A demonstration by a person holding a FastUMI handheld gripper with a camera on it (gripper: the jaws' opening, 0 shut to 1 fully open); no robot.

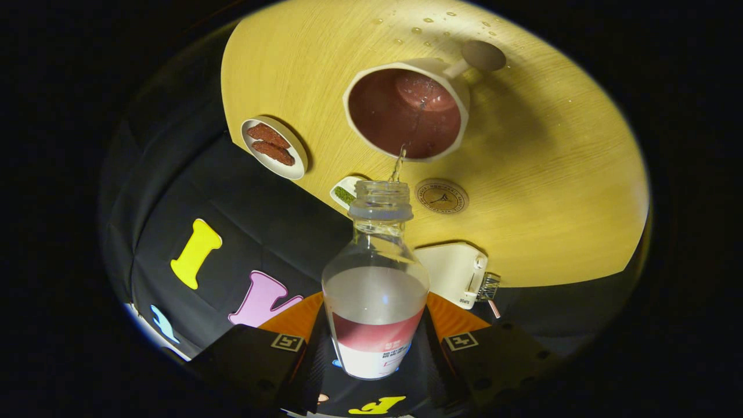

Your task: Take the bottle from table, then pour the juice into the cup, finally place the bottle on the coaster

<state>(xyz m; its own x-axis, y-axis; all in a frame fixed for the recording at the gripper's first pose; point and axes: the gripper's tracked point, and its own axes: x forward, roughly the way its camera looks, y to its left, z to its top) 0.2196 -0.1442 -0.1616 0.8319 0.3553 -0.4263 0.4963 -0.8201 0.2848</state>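
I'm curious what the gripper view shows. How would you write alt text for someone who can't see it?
A clear bottle, held tilted between the gripper fingers, pours a thin stream of liquid into a white cup on a round wooden table. A round coaster lies just beside the cup, with a small plate of brown snacks farther off.

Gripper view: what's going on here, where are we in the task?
Mid-pour. The gripper is shut on the bottle, tipped so a thin stream leaves its open mouth into the cup just beyond. The cup holds reddish liquid; the bottle is still partly full. The coaster lies bare beside the cup, awaiting the bottle. Droplets dot the table past the cup.
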